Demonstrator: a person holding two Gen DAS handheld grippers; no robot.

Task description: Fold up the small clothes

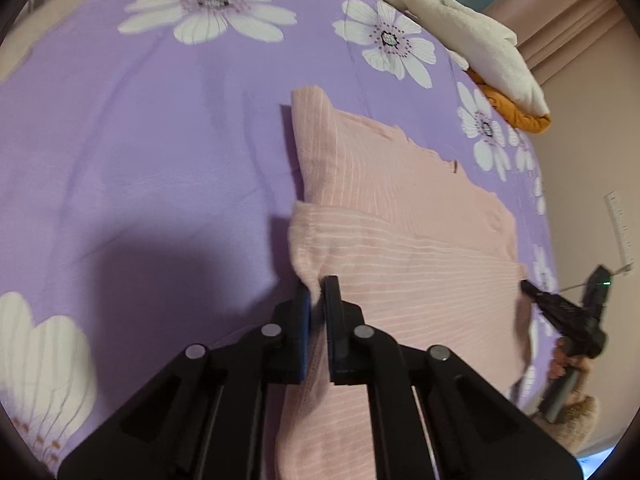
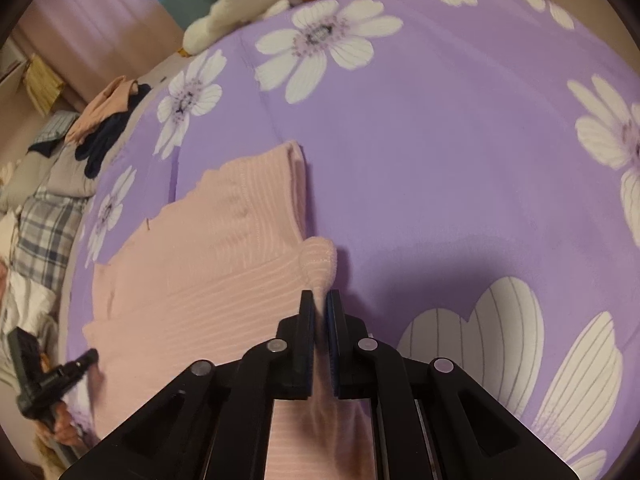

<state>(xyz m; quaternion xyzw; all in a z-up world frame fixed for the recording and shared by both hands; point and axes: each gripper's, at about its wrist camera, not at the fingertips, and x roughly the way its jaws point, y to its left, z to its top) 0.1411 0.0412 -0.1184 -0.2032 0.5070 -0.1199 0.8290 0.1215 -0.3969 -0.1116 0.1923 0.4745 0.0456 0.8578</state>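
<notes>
A small pink ribbed garment (image 1: 400, 216) lies partly folded on a purple bedsheet with white flowers (image 1: 160, 140). My left gripper (image 1: 318, 292) is shut on the garment's left near edge, with cloth running between the jaws. In the right wrist view the same pink garment (image 2: 208, 248) lies left of centre. My right gripper (image 2: 320, 304) is shut on its right near edge. Both held edges are lifted and curled over the flat part. The right gripper (image 1: 528, 290) shows at the garment's right side in the left wrist view, and the left gripper (image 2: 90, 356) shows at lower left in the right wrist view.
A pile of white and orange cloth (image 1: 472, 40) sits at the bed's far edge. More clothes, dark, peach and plaid (image 2: 60, 168), lie beside the bed on the left of the right wrist view. The purple sheet (image 2: 440, 140) spreads out beyond the garment.
</notes>
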